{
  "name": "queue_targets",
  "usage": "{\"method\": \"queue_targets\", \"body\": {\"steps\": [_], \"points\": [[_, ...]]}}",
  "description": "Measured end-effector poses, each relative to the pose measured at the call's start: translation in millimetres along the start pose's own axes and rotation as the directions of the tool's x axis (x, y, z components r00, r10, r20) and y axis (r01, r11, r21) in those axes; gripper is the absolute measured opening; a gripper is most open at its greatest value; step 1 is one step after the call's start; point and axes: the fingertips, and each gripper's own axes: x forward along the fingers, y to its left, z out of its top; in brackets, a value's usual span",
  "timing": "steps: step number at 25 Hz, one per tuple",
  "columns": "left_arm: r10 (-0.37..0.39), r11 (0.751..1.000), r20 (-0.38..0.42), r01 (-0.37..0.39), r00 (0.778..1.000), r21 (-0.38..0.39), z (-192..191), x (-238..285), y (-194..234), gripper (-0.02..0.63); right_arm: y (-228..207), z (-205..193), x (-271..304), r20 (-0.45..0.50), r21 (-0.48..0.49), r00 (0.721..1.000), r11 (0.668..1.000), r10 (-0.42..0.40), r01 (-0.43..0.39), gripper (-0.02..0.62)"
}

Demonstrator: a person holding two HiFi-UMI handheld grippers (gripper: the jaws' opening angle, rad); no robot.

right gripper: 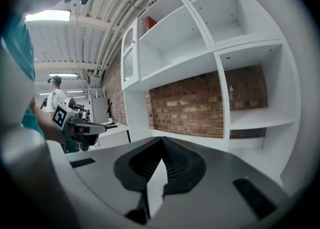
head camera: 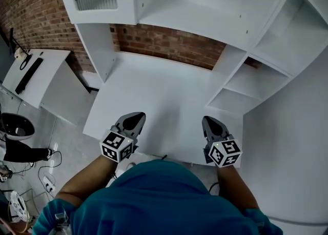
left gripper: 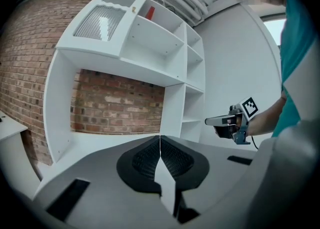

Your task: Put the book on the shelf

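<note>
The left gripper (head camera: pixel 134 117) and the right gripper (head camera: pixel 209 121) were held side by side above the near edge of the white desk (head camera: pixel 154 90), low in the head view. Each gripper's own view showed its jaws pressed together with nothing between them. The book (left gripper: pixel 150 12), if that small red upright thing was it, stood in an upper compartment of the white shelf unit (left gripper: pixel 165 43), top centre of the left gripper view, well apart from both grippers. A brick wall (head camera: pixel 169 44) showed behind the desk.
</note>
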Motion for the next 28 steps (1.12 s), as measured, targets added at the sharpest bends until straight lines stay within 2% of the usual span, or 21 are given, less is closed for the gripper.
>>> {"method": "queue_targets", "body": {"steps": [11, 28], "points": [[-0.010, 1.000, 0.018, 0.010, 1.000, -0.007, 2, 1, -3, 0.018, 1, -13, -2, -0.028, 0.054, 1.000, 0.999, 0.005, -0.003, 0.021], [-0.013, 1.000, 0.042, 0.014, 0.999, -0.003, 14, 0, -4, 0.017, 1, -3, -4, -0.039, 0.026, 0.999, 0.999, 0.022, -0.021, 0.021]]}}
